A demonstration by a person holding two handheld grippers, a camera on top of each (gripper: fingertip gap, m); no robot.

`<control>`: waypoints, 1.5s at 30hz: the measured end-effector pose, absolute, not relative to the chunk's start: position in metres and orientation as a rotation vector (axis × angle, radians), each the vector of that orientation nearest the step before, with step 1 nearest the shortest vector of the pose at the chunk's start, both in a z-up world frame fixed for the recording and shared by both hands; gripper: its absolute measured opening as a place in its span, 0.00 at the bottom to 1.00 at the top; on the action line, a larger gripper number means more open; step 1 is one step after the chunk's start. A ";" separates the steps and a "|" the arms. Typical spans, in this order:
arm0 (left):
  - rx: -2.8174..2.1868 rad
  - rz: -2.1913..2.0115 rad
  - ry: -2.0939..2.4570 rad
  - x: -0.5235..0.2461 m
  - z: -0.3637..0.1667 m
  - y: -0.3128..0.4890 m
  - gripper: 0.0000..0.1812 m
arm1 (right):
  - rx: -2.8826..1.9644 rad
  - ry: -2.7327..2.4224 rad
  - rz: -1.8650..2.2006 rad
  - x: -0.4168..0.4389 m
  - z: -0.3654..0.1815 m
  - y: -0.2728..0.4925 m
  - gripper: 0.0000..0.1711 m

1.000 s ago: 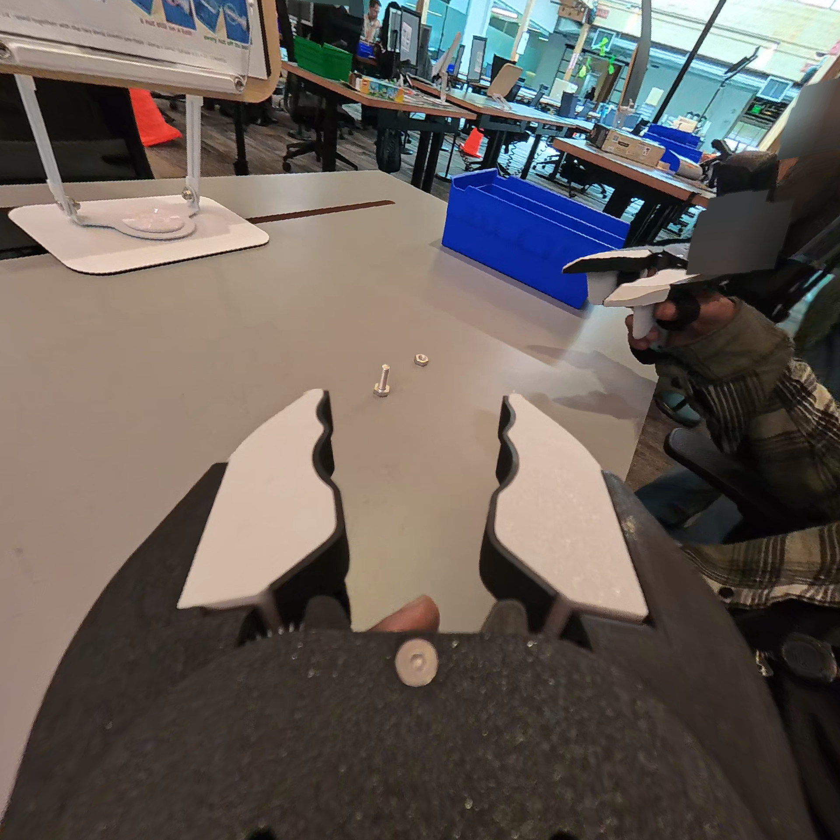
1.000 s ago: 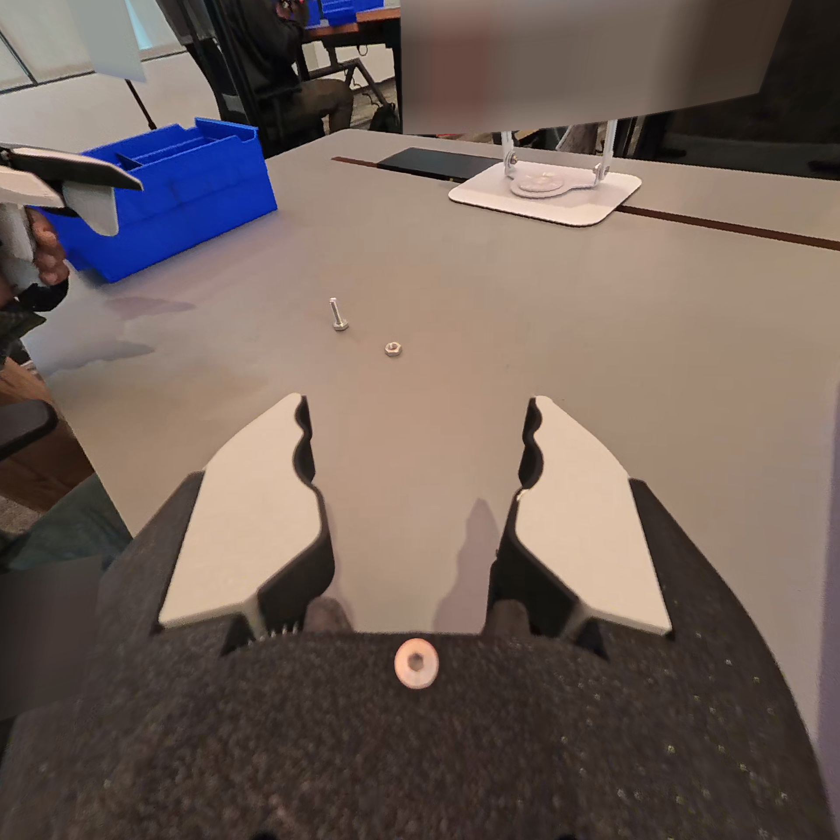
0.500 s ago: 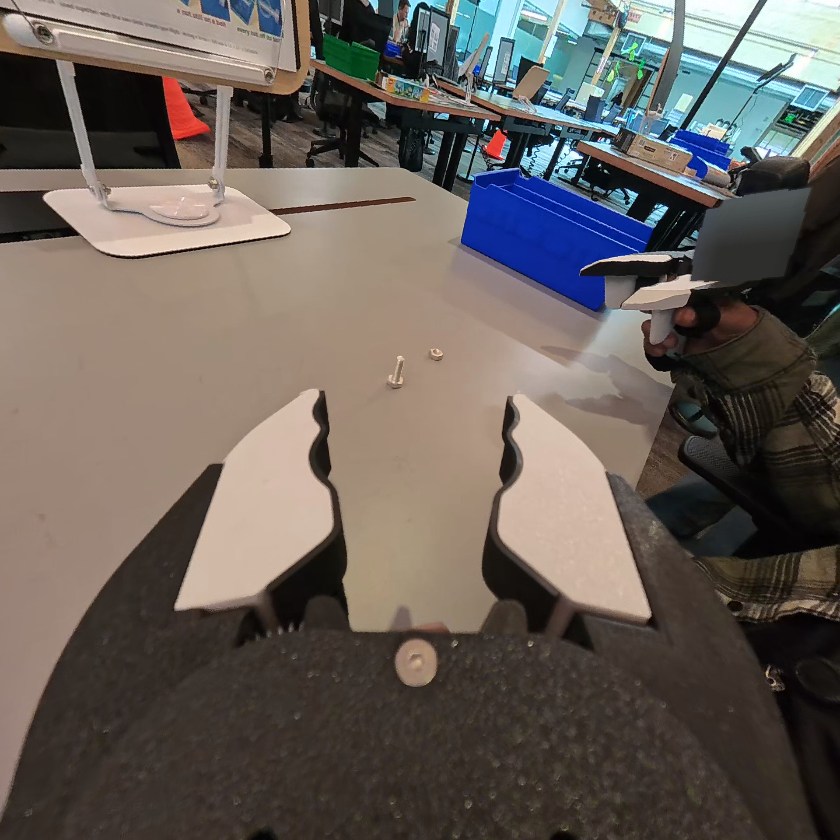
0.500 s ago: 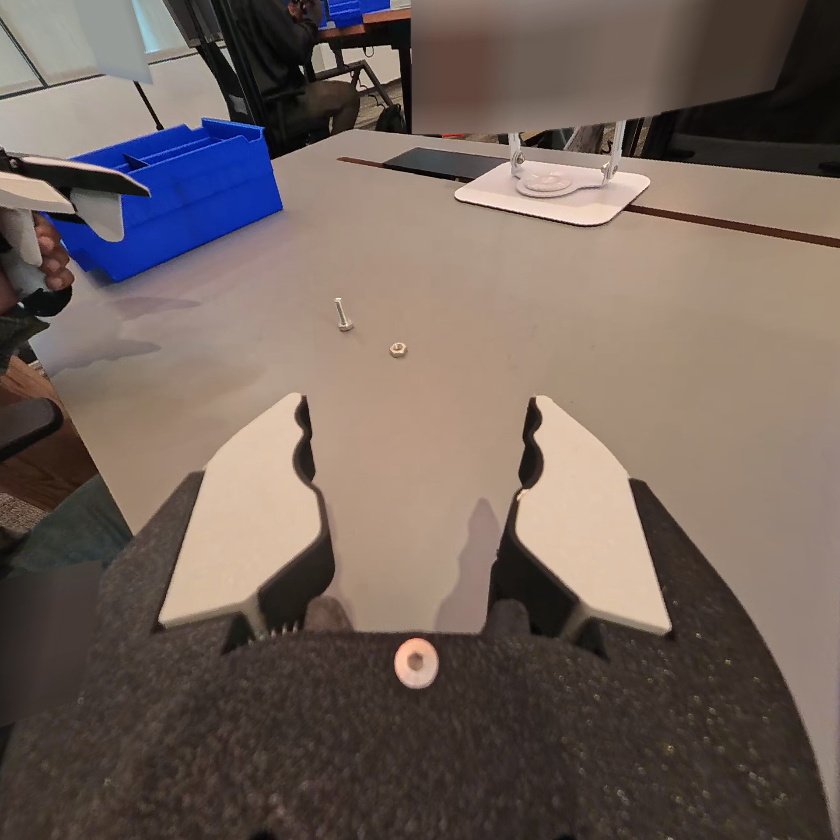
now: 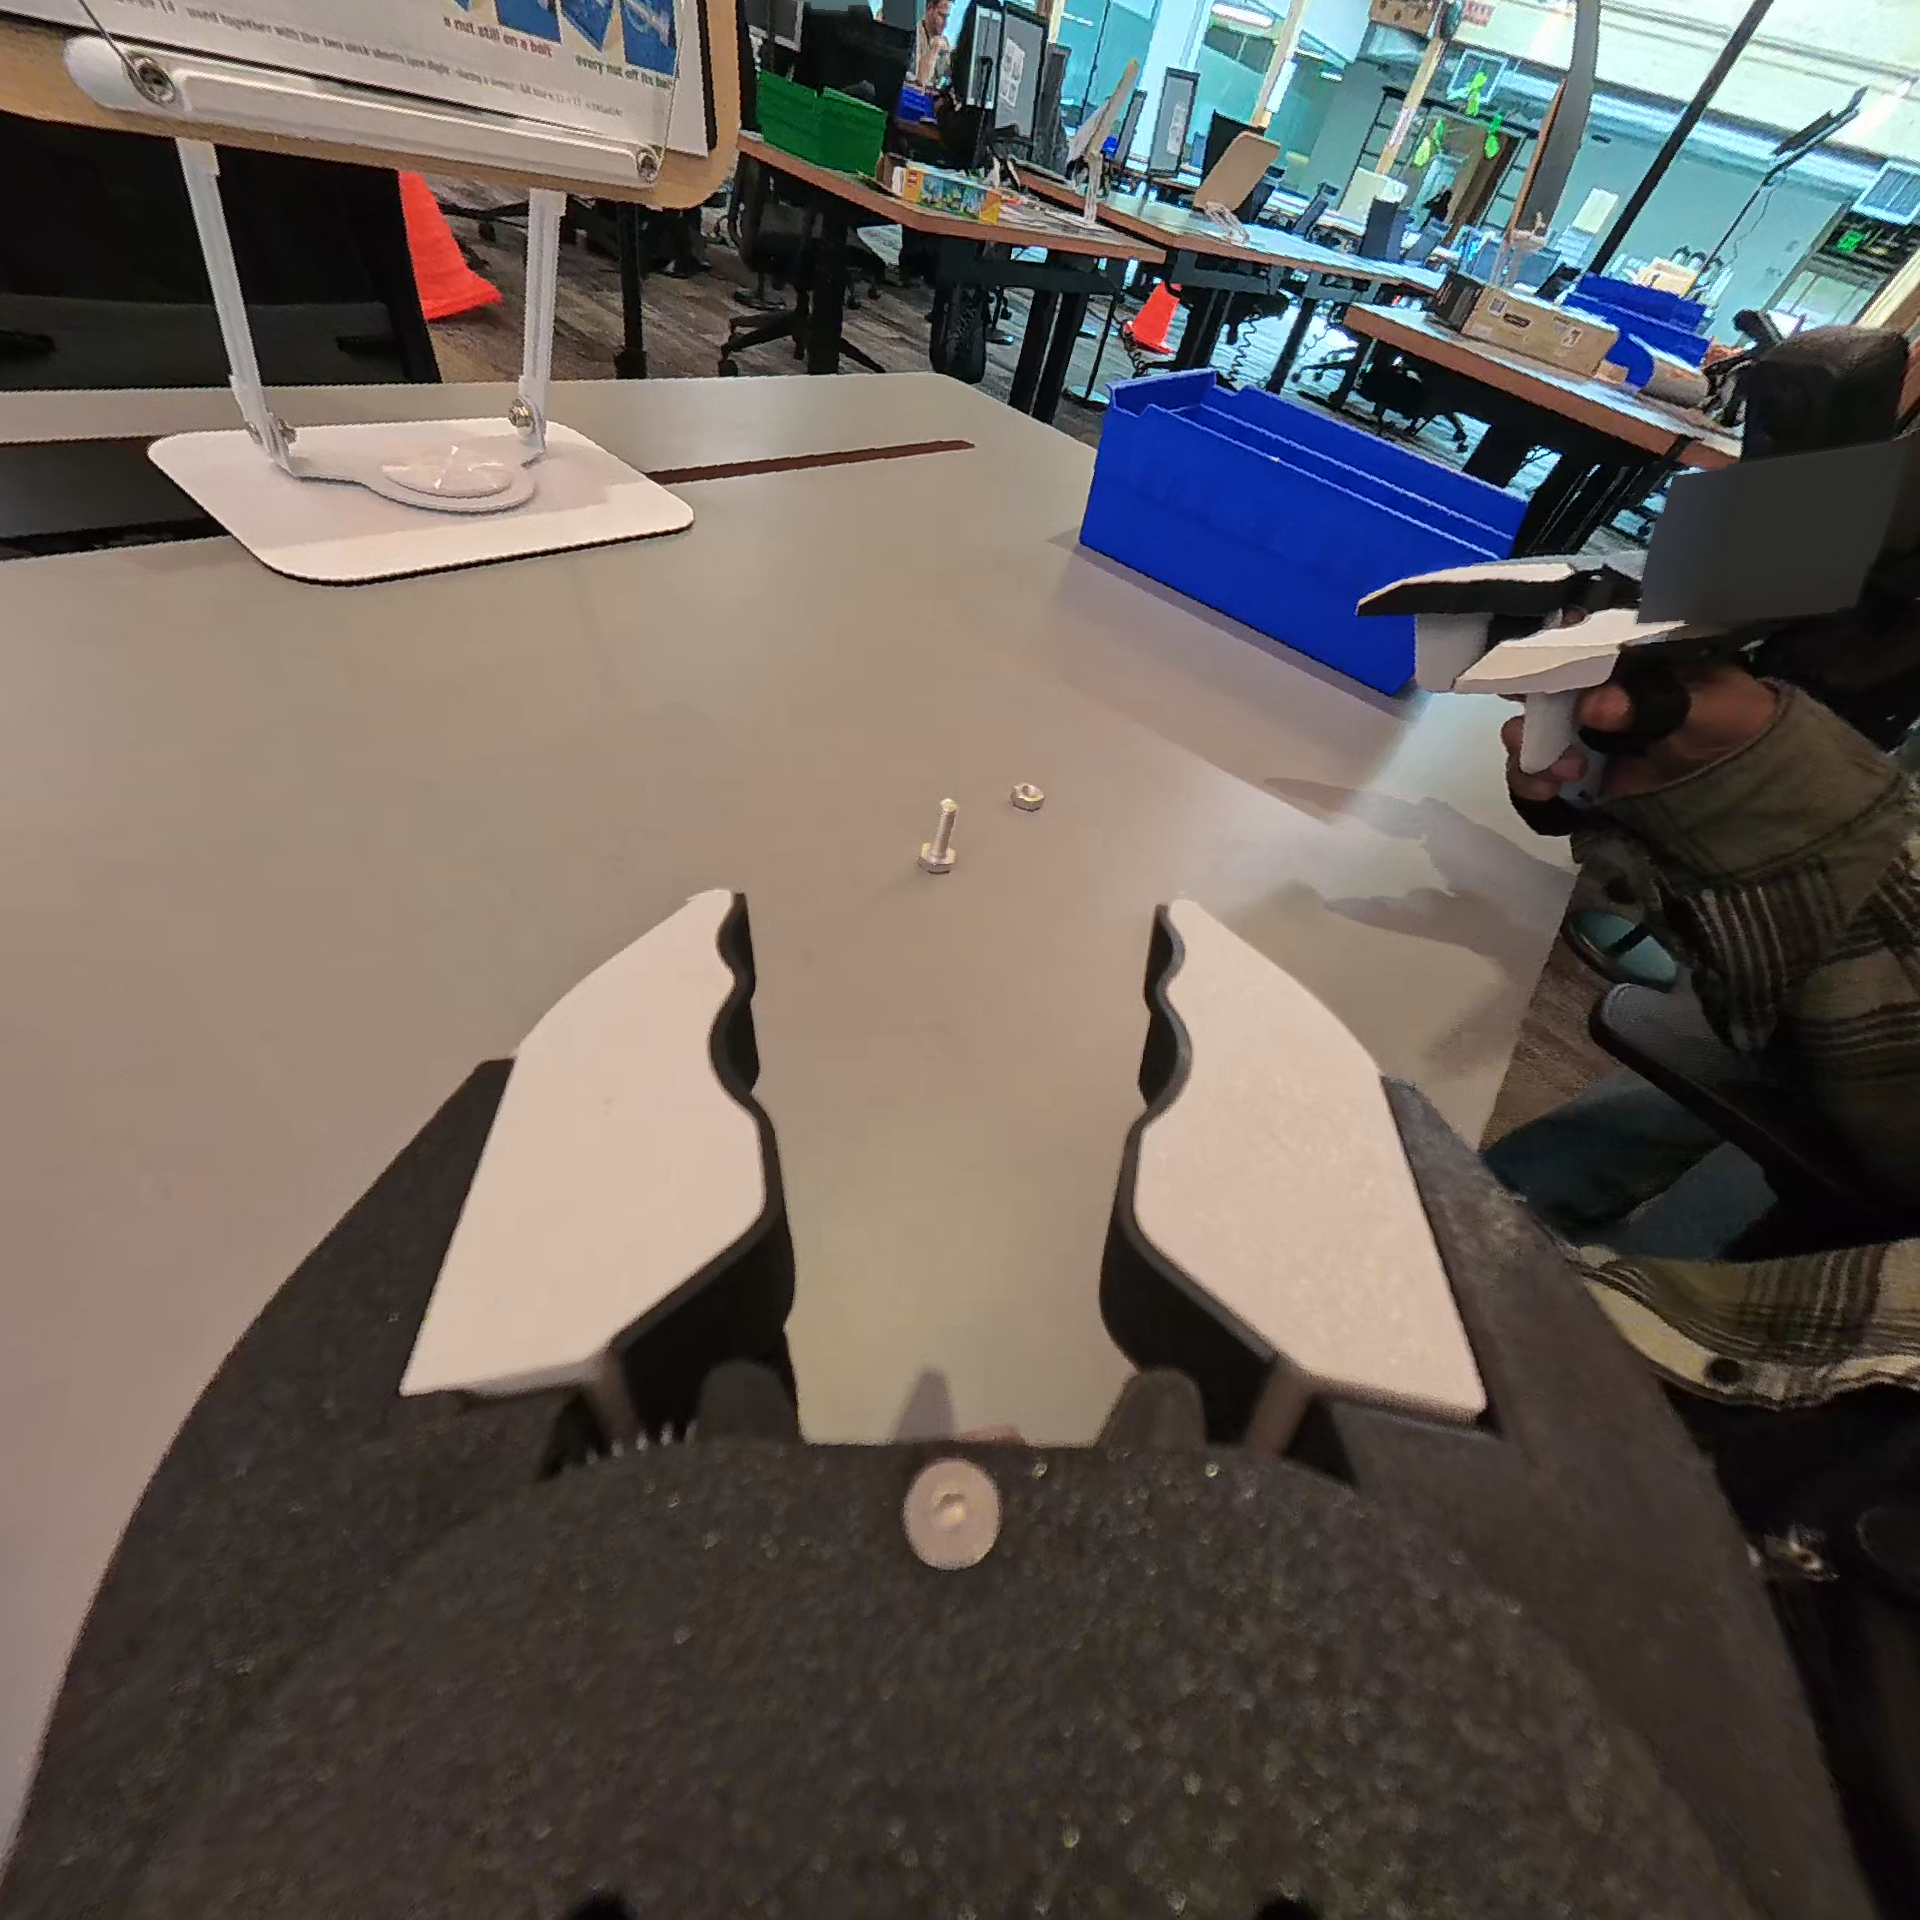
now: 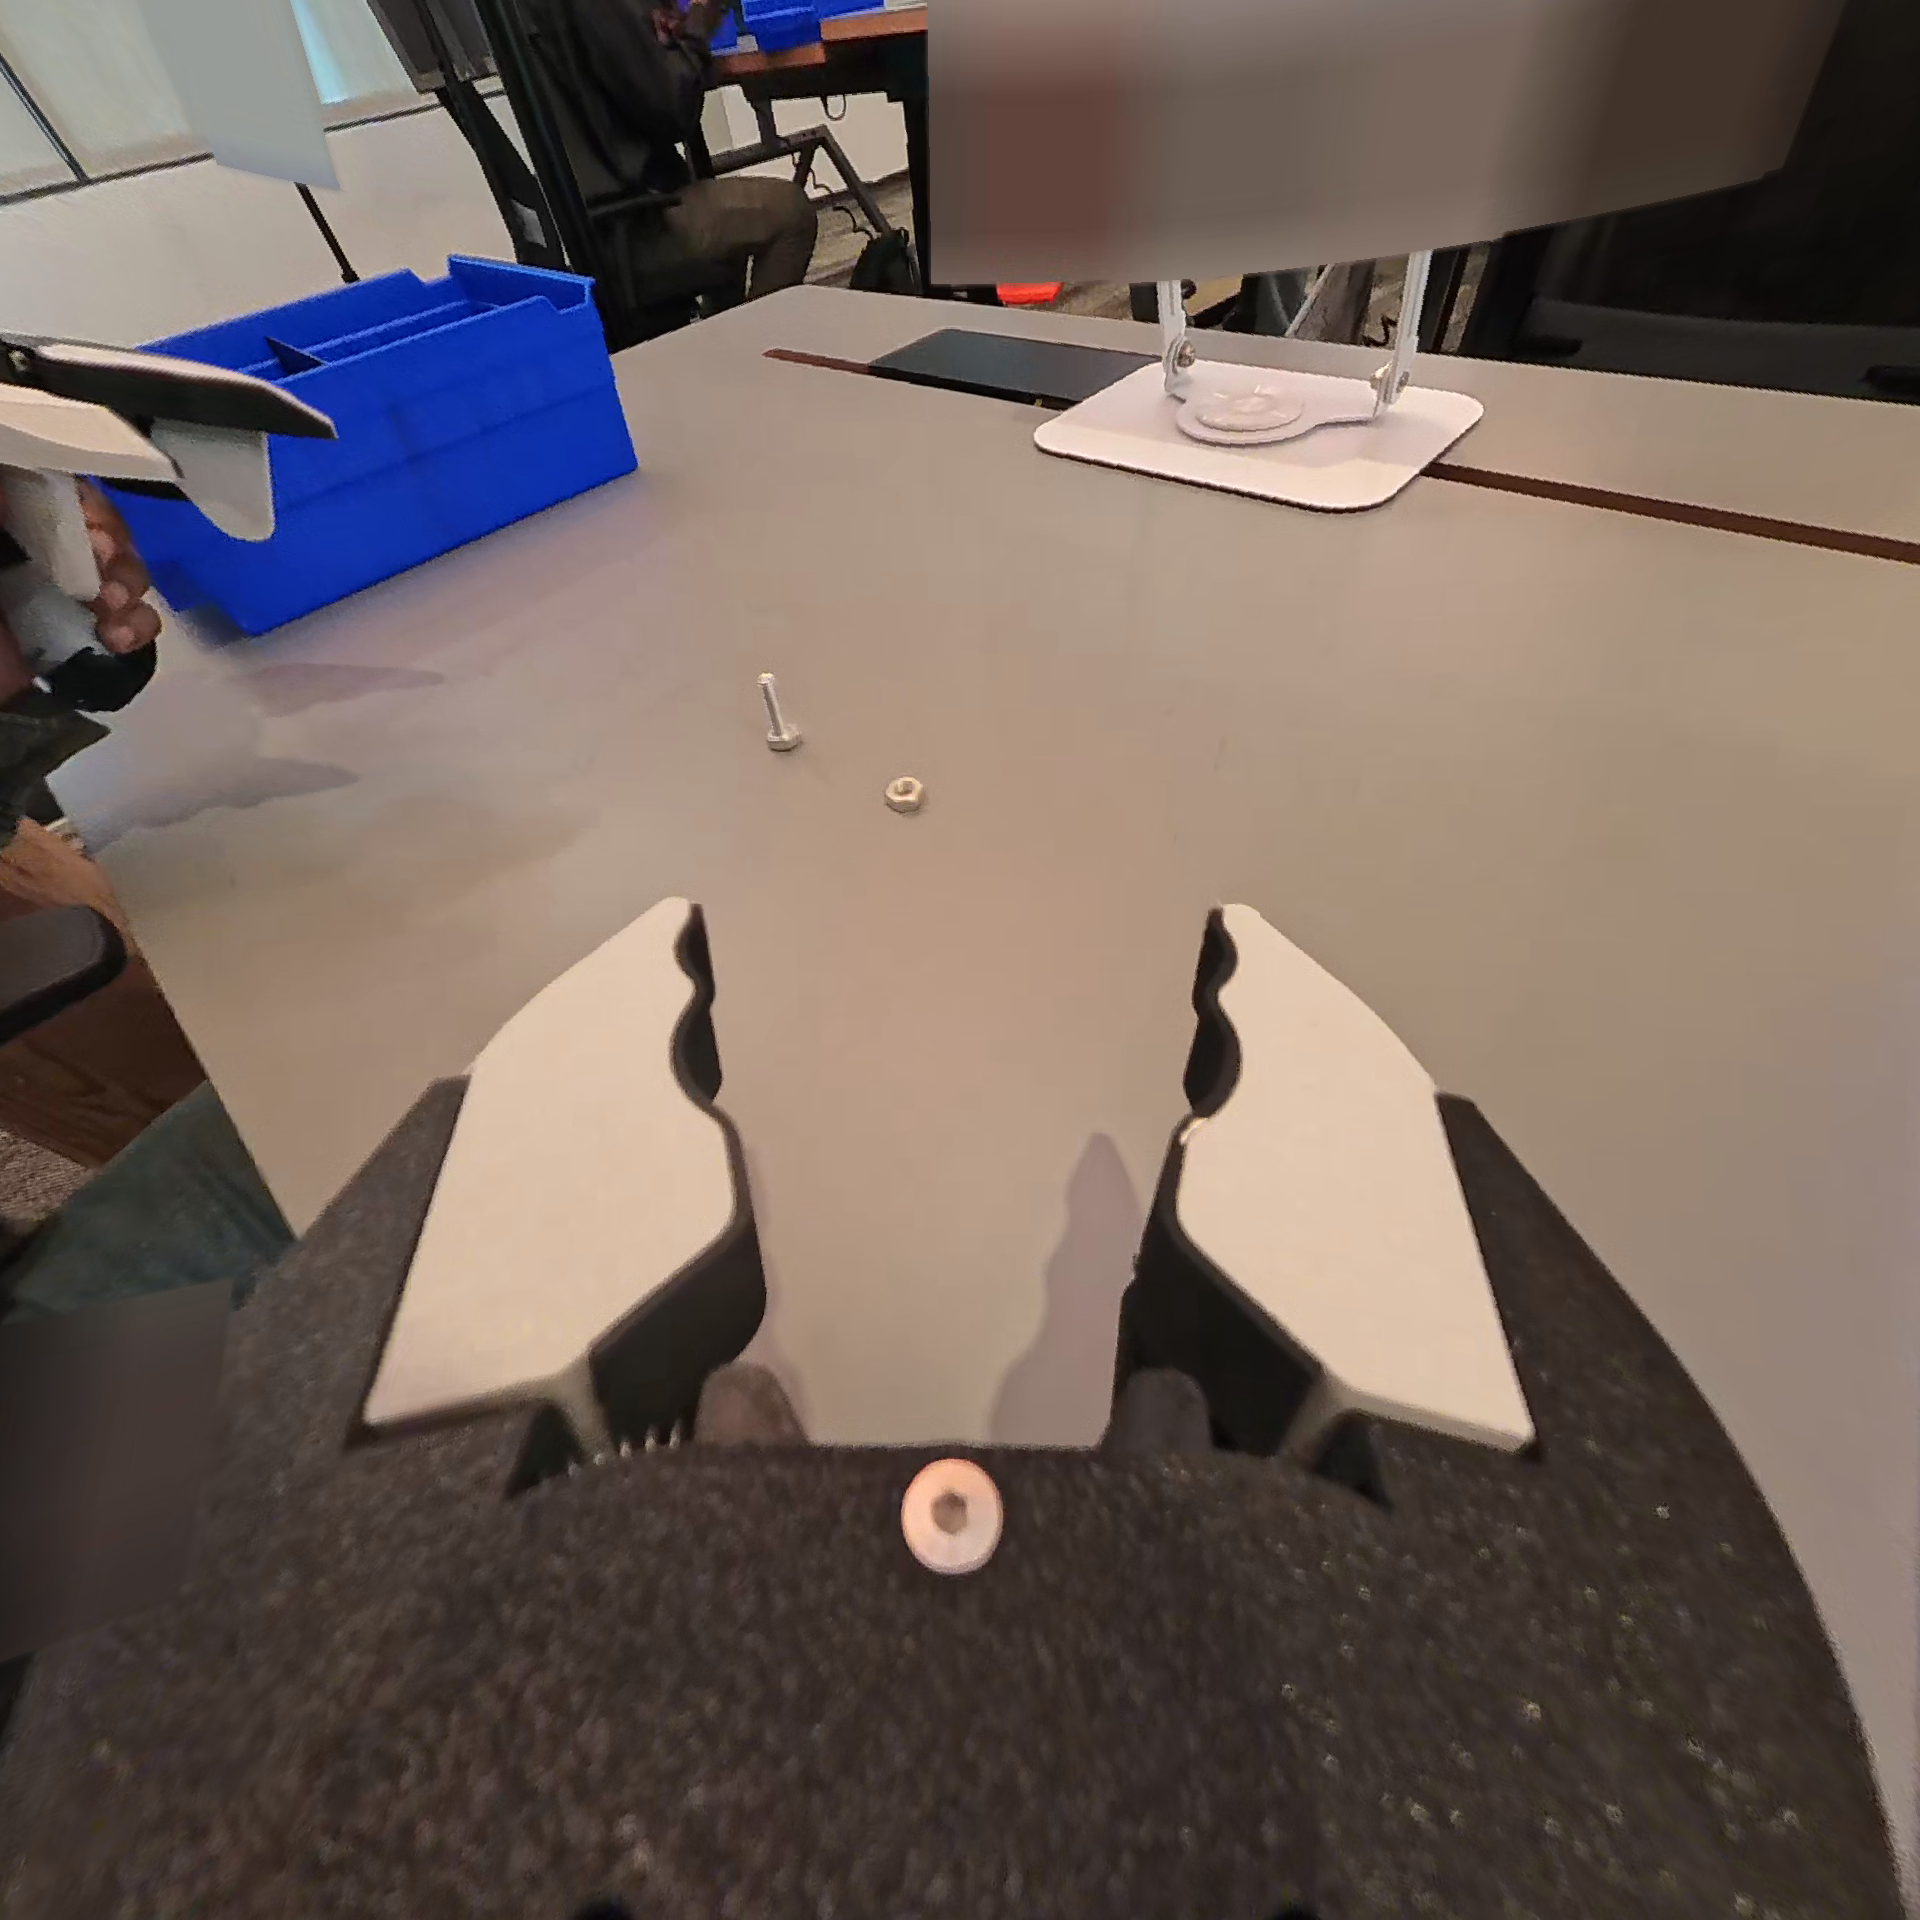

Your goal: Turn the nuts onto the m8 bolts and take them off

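A small silver bolt (image 5: 939,837) lies on the grey table (image 5: 416,790), with a loose silver nut (image 5: 1027,797) just beside it. In the right wrist view the bolt (image 6: 776,711) and the nut (image 6: 906,794) lie apart in the same way. My left gripper (image 5: 945,914) is open and empty, above the table a short way before the bolt. My right gripper (image 6: 951,920) is open and empty, a short way before the nut. Each gripper also shows far off in the other's view, the right one (image 5: 1455,634) and the left one (image 6: 208,436).
A blue bin (image 5: 1288,520) stands at the table's edge, also in the right wrist view (image 6: 416,436). A white stand base (image 5: 416,488) sits at the back, also in the right wrist view (image 6: 1257,436), next to a dark flat slab (image 6: 997,364). A person's sleeve (image 5: 1787,894) is at the right. From my right tips it is roughly 20 cm to the loose silver nut (image 5: 1027,797); from my left, 25 cm. Seen from the right wrist view (image 6: 904,795) as well.
My left gripper has swung slightly, so the bolt and nut have shifted right in its view. The right wrist view has barely changed. Both grippers stay open.
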State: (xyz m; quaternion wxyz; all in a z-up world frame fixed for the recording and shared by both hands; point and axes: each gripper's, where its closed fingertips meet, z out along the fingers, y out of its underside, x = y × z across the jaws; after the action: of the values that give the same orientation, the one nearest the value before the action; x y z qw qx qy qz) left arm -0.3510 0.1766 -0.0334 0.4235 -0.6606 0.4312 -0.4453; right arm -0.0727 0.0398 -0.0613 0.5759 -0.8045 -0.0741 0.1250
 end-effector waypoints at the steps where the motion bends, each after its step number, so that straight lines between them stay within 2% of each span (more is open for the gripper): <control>1: -1.646 -1.107 1.077 -0.350 -0.033 0.178 0.40 | -1.891 -0.167 0.290 -0.071 -0.063 0.040 0.52; 45: -1.640 -1.234 1.074 -0.345 -0.046 0.168 0.38 | -1.925 -0.146 0.294 -0.081 -0.068 0.031 0.51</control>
State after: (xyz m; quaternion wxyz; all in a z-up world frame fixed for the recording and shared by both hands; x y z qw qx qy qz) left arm -0.3453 0.1681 -0.0460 0.4011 -0.6486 0.4247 -0.4880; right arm -0.0815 0.0309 -0.0684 0.5600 -0.8167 -0.0619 0.1246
